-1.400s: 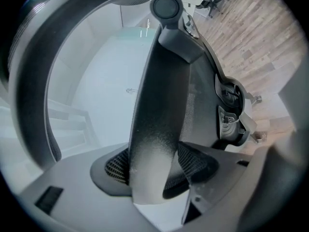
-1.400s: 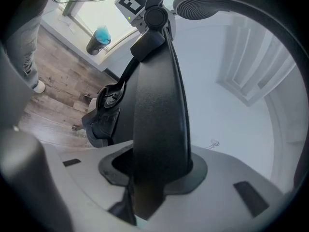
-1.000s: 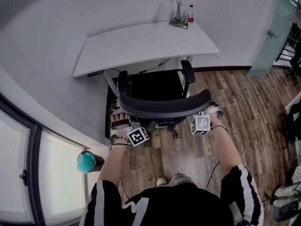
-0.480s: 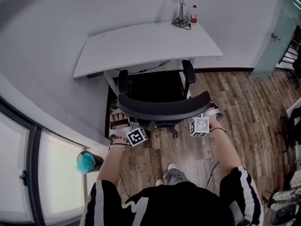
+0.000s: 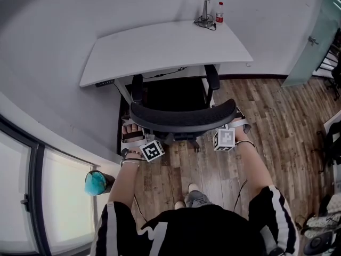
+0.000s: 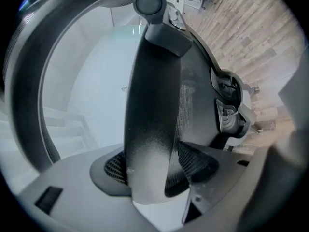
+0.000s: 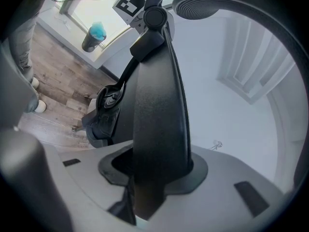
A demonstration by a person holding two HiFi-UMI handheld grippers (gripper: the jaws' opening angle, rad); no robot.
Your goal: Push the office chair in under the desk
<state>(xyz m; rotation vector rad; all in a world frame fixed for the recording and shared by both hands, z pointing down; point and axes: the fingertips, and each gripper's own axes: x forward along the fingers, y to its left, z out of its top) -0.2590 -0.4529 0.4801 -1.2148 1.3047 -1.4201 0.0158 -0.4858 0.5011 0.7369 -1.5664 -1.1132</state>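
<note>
Behind the black mesh office chair (image 5: 184,119), left gripper (image 5: 132,134) and right gripper (image 5: 237,125) clamp their jaws on its backrest ends. The white worktop (image 5: 160,47) lies straight ahead.

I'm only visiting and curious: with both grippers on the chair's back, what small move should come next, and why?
Probably push the chair a short way straight toward the desk. The left gripper and right gripper each clamp one end of the backrest, and the armrests only just reach the desk's front edge, so most of the chair stands out in the open.
</note>
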